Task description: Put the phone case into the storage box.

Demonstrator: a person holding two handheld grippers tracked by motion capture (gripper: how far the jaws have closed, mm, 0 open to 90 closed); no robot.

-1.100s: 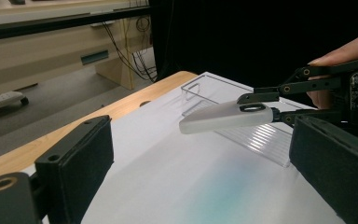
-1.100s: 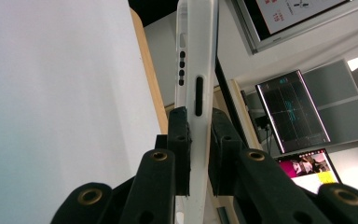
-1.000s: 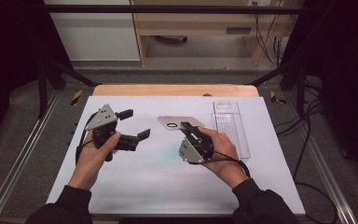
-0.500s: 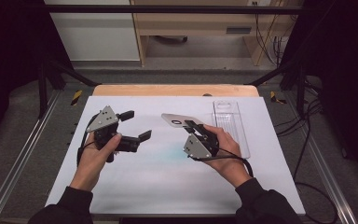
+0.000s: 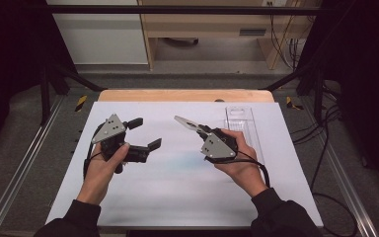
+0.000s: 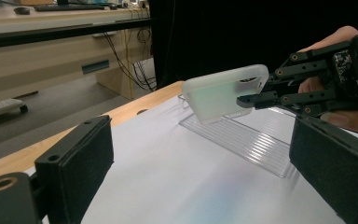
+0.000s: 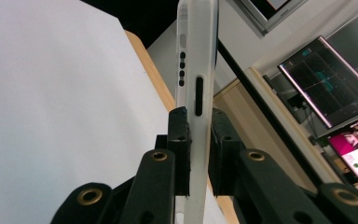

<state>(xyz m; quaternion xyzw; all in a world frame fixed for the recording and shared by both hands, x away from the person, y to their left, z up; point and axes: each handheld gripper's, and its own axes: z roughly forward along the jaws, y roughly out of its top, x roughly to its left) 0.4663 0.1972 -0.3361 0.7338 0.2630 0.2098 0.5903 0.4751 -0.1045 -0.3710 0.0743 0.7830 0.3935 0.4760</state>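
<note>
Right gripper view puts us edge-on to the frosted white translucent phone case (image 7: 193, 70), a thin plastic shell with button slots along its side, clamped between the two black jaws of our right gripper (image 7: 196, 140), which press on its flat faces near one end while the rest juts out beyond the tips. From the high view the case (image 5: 187, 123) hangs tilted above the white table sheet (image 5: 177, 192), lifted clear of it. We judge it light, slightly flexible and smooth, so likely to pivot or slip under a one-end pinch; a hold nearer its middle across the faces seems safer. Our left gripper (image 5: 144, 134) holds its jaws wide apart with nothing between them, the case well ahead of them, with the clear ribbed plastic tray (image 6: 247, 140) behind it.
</note>
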